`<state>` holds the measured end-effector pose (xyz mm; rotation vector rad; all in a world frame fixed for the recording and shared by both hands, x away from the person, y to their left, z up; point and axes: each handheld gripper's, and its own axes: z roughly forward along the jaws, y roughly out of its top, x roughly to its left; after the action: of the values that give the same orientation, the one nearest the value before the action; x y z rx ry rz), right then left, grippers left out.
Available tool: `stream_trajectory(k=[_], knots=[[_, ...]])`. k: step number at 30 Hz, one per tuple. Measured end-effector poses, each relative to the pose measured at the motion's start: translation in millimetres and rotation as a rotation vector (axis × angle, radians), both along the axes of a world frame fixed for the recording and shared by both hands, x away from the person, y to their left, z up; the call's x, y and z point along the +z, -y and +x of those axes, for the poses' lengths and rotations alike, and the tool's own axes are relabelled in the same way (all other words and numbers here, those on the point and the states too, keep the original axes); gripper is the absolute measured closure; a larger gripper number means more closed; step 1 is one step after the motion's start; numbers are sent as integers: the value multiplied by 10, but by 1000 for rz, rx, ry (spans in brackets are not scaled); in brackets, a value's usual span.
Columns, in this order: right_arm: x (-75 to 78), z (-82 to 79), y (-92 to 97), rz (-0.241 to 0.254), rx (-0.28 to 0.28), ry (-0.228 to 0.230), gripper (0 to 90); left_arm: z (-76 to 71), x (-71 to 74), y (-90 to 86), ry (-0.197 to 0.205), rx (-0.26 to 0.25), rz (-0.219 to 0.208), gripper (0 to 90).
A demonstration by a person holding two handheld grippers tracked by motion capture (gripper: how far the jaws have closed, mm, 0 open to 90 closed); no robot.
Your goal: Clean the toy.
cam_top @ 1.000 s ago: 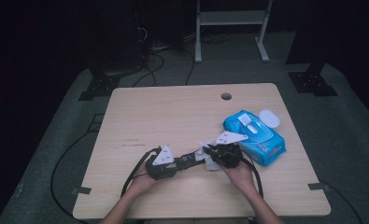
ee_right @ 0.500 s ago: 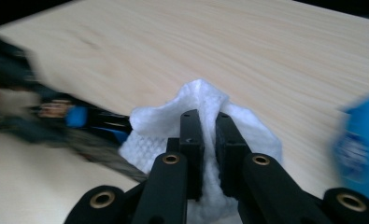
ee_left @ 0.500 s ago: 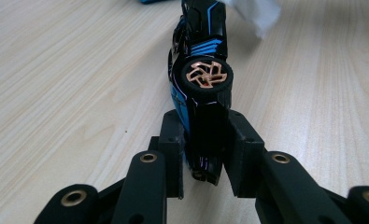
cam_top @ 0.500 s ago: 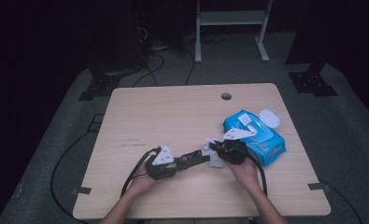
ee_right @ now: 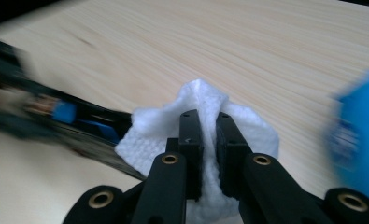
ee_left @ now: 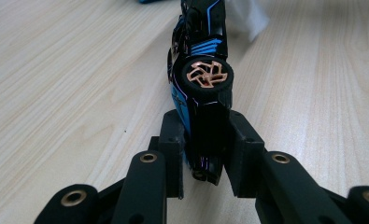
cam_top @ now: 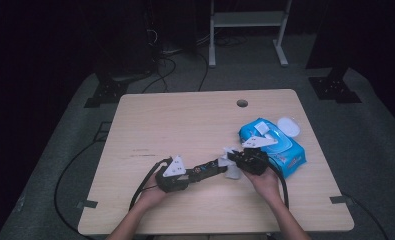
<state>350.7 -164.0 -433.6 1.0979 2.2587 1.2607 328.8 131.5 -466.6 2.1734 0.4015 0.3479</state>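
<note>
Left gripper (ee_left: 203, 154) clamped on black-and-blue toy car (ee_left: 201, 88) at lower centre of frame, right gripper (ee_right: 209, 140) pinching white wipe (ee_right: 201, 126) against car's far end, blue wipe pack (cam_top: 280, 145) right of centre, wooden table (cam_top: 185, 125) beneath.

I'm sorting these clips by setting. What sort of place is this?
Probably a recording studio or lab, not a home: one bare wooden table on grey carpet, dark surroundings, cables on the floor, and a white metal stand behind.
</note>
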Motion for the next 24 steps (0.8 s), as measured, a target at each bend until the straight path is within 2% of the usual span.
stream_trajectory(k=[1,3,7,10,11,12,14,16,19,21,24], knots=[[-11,10,36,-12,-18,-6,826,-1,-2,0,-2,2,-4,709],[-8,7,80,60,-11,-19,826,4,-1,-1,-3,-1,-4,709],[80,-57,-63,72,59,25,825,10,-3,-2,-7,0,-7,709],[40,-41,-120,24,72,22,825,5,-4,-3,-3,2,-6,709],[10,-21,-85,35,64,16,825,3,-3,1,-2,1,-4,709],[-4,0,-39,56,47,0,825,3,-3,3,-2,1,-4,709],[7,8,10,9,3,-2,830,7,-5,0,-6,1,-8,709],[29,-23,16,52,22,-5,830,10,-10,-1,-10,3,-14,709],[108,-83,-132,53,82,26,829,11,-11,1,-8,1,-13,709],[123,-106,-233,24,115,46,828,10,-8,3,-4,-1,-9,709],[61,-87,-241,-28,100,41,830,3,-10,10,-3,1,-9,709]])
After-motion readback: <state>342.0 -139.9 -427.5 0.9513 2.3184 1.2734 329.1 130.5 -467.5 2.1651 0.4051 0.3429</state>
